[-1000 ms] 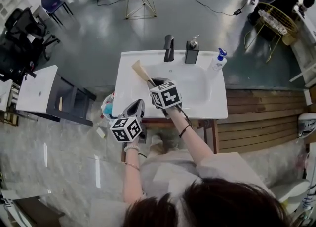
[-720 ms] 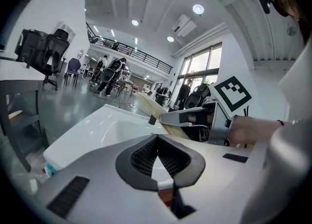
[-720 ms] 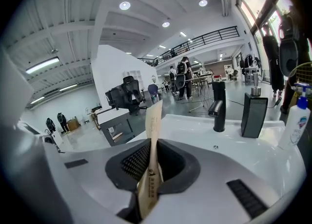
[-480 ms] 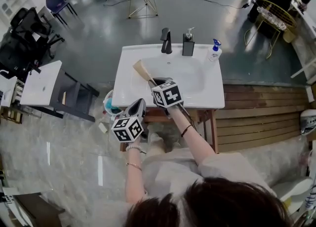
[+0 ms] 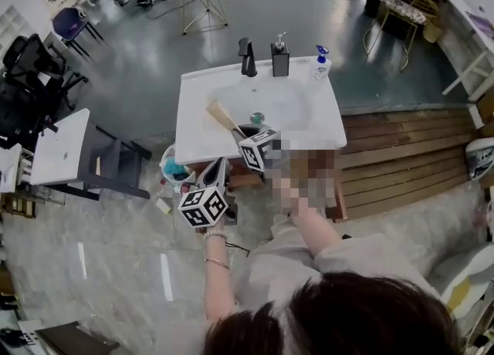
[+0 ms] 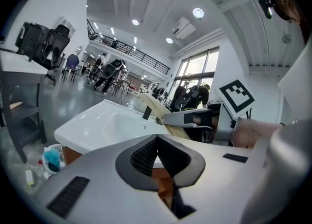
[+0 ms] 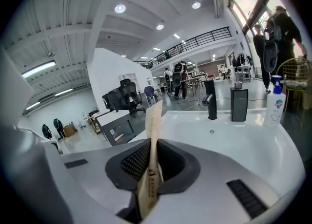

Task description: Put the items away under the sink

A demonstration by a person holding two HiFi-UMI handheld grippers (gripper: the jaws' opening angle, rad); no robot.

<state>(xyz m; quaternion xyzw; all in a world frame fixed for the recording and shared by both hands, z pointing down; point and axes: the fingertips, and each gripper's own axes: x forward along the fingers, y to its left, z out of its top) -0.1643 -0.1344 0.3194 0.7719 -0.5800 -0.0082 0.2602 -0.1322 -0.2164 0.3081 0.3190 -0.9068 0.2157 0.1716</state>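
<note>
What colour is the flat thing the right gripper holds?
The flat thing is pale tan, clearest in the right gripper view.

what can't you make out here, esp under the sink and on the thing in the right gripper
- Space under the sink: head view, hidden by the basin top and a blurred patch.
- Print on the tan strip: right gripper view, too small to read; its lower end is hidden inside the right gripper.
- Contents of the bin: head view, too small.
</note>
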